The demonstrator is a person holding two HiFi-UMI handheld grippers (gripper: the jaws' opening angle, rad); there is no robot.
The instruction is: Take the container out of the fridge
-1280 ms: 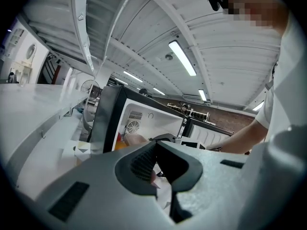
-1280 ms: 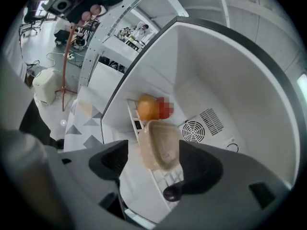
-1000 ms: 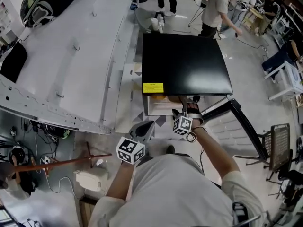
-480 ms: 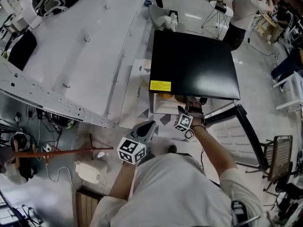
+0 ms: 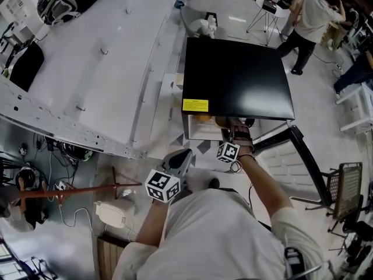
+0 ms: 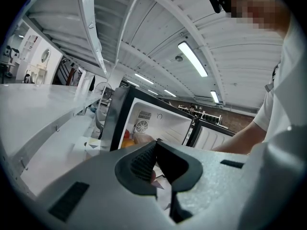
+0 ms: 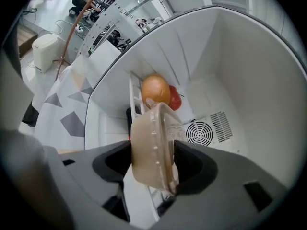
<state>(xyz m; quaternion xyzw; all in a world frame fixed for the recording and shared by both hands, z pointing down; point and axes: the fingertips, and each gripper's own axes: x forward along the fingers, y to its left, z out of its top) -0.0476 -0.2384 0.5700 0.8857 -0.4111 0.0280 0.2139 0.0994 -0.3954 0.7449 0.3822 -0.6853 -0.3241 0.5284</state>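
A black mini fridge (image 5: 236, 74) stands with its door (image 5: 303, 156) swung open to the right. My right gripper (image 5: 234, 134) reaches into its white interior. Its jaws have just been closing with a clear, beige-tinted plastic container (image 7: 151, 133) between them, and they now press on its sides. In the right gripper view my right gripper (image 7: 153, 163) holds the lidded container on edge in front of a wire shelf. An orange (image 7: 155, 90) and a red fruit (image 7: 175, 99) lie behind it. My left gripper (image 5: 180, 159) hangs outside the fridge, shut and empty (image 6: 156, 162).
A long white slanted panel (image 5: 87, 69) runs along the left of the fridge. A fan vent (image 7: 199, 133) sits in the fridge's back wall. People (image 5: 312, 16) stand beyond the fridge. A mesh chair (image 5: 344, 179) is at the right, a white appliance (image 5: 111, 212) on the floor.
The right gripper has edged slightly lower at the fridge mouth. The left gripper has stayed put. A person in the background has walked to the right.
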